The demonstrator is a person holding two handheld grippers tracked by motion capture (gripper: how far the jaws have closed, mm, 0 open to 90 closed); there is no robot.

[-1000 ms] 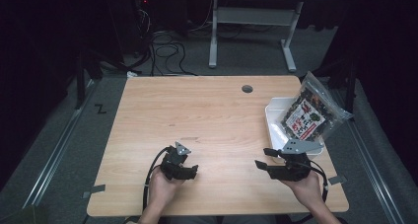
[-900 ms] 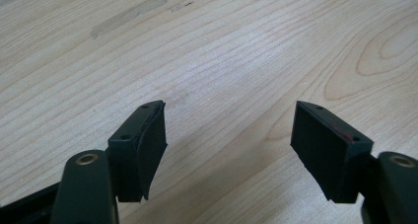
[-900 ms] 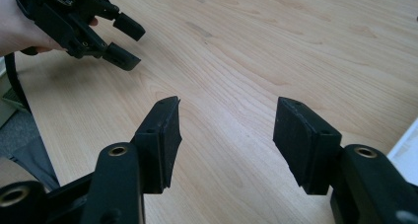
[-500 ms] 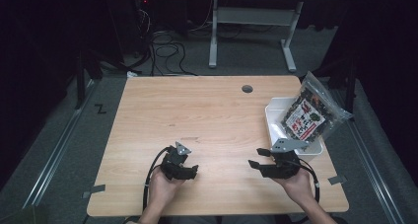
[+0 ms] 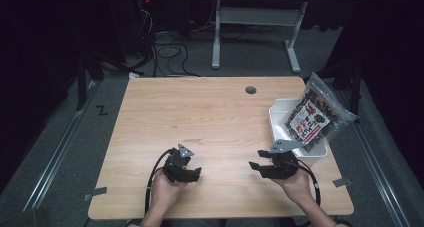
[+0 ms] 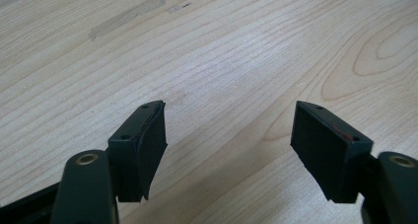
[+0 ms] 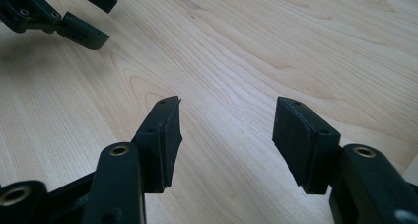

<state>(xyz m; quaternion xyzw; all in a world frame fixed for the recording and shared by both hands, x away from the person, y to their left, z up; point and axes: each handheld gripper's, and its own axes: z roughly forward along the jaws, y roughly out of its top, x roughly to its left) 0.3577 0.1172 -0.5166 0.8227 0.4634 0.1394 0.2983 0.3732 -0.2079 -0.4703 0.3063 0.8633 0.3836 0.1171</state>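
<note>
both hands rest low at the near edge of the pale wooden worktop (image 5: 210, 112). left black claw (image 5: 192, 173) and right black claw (image 5: 259, 167) gape empty; a dark printed snack bag (image 5: 314, 118) leans in a white rectangular tray (image 5: 278, 118) far right.

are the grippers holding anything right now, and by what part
Nothing is held. The left gripper and right gripper both have jaws open over bare table.

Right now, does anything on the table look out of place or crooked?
The snack bag sits askew: it leans tilted in the white tray at the right edge, and its top juts out past the tray rim. Nothing looks spilled or damaged.
</note>
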